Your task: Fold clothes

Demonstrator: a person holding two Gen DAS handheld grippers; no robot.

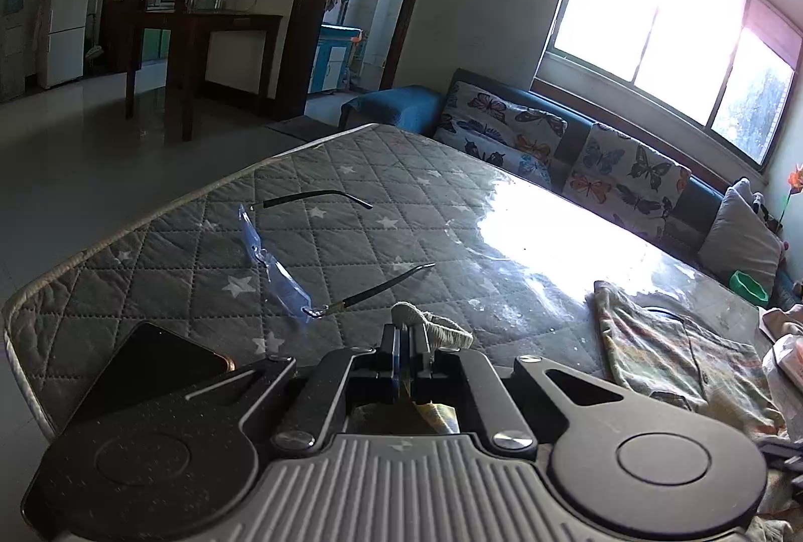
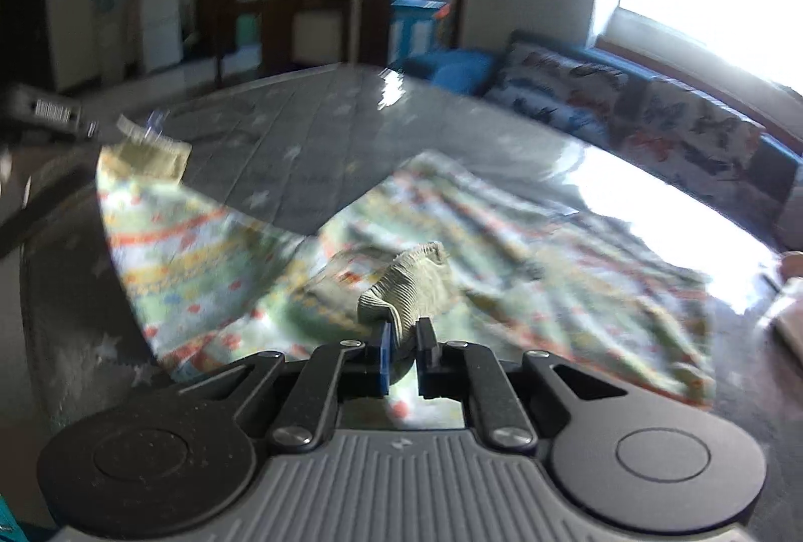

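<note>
Left gripper clamped on garment's ribbed cuff; right gripper pinching another ribbed cuff. Patterned garment spread over quilted mattress near front edge. Eyeglasses, phone toward left corner. Sofa beyond far edge.

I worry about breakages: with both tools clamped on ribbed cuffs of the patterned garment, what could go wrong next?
1. The rimless blue-tinted glasses lie open just ahead of the left tool; dragged fabric could sweep them off the quilted star-print table cover.
2. The dark phone beside that tool sits near the edge.
</note>
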